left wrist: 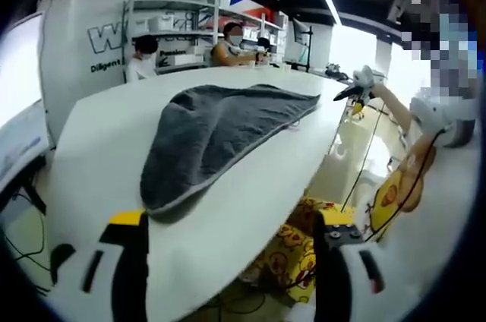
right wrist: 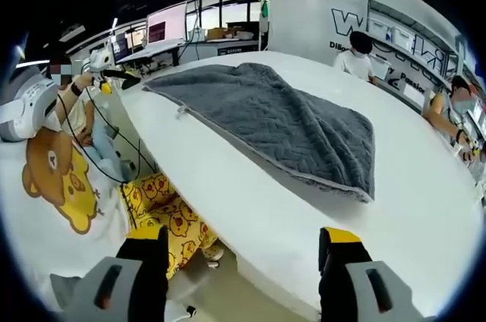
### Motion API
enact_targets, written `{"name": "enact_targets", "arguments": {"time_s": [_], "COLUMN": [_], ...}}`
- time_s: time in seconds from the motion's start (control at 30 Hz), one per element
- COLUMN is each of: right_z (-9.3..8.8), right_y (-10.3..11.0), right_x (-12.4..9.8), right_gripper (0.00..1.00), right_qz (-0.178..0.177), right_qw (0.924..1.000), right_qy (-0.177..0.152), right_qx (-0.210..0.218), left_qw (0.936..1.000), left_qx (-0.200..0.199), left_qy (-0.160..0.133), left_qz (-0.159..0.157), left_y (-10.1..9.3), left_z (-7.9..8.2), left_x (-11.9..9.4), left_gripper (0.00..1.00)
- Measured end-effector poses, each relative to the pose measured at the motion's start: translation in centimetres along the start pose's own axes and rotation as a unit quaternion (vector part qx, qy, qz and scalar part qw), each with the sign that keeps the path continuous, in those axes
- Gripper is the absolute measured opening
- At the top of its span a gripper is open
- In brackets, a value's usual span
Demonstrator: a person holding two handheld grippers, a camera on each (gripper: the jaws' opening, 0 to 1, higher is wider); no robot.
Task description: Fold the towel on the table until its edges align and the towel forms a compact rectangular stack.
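A grey quilted towel [left wrist: 216, 132] with a lighter hem lies spread along the white table [left wrist: 99, 155], one end rumpled. My left gripper [left wrist: 231, 261] hovers open at the table's near edge, short of the towel, with nothing between its jaws. From the other end, the towel [right wrist: 281, 121] reaches toward my right gripper [right wrist: 243, 273], which is also open and empty, just off the table [right wrist: 228, 193] edge. The right gripper [left wrist: 345, 94] appears small in the person's hand at the table's side. The left gripper [right wrist: 121, 75] shows likewise.
The person holding the grippers [right wrist: 53, 162] stands at the table's long edge, cables hanging down. A yellow patterned cushion [left wrist: 292, 250] sits below that edge. Two people [left wrist: 228, 45] sit at the far side by shelves [left wrist: 182, 26]. Monitors [right wrist: 171, 22] line the room.
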State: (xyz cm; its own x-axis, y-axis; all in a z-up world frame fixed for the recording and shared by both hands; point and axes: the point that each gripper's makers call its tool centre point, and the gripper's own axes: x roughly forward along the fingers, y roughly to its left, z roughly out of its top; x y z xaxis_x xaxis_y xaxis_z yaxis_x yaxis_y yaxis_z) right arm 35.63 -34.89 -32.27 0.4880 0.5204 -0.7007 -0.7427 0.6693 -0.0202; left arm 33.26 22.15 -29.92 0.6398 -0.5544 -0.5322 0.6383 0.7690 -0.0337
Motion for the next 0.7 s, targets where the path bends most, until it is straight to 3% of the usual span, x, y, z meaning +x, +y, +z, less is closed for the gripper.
{"name": "enact_targets", "arguments": {"time_s": [0.2,0.43,0.63,0.7], "right_z": [-0.2,0.0,0.8,1.0], "right_y": [-1.8,-4.7,-6.2,-6.3], "right_x": [0.3,0.8,1.2,1.4], "right_gripper": [0.8,0.71,0.65,0.63], "right_qz": [-0.013,-0.036,-0.031,-0.024], "right_qw": [0.9998,0.9987,0.9923,0.9917], "right_qy": [0.011,0.014,0.007,0.003], "right_qx": [-0.005,-0.033,-0.119,-0.126], "left_qw": [0.9997,0.9976,0.9959,0.9945], "left_qx": [0.023,0.046,0.057,0.068], "left_qy": [0.006,0.05,0.067,0.077], "left_qz": [-0.011,-0.017,-0.02,-0.02], "left_y": [1.6,4.5,5.7,5.9], "left_z": [0.3,-0.8,-1.0,-1.2], "left_x": [1.0,2.4,3.3,3.5], "left_gripper": [0.77,0.49,0.36,0.35]}}
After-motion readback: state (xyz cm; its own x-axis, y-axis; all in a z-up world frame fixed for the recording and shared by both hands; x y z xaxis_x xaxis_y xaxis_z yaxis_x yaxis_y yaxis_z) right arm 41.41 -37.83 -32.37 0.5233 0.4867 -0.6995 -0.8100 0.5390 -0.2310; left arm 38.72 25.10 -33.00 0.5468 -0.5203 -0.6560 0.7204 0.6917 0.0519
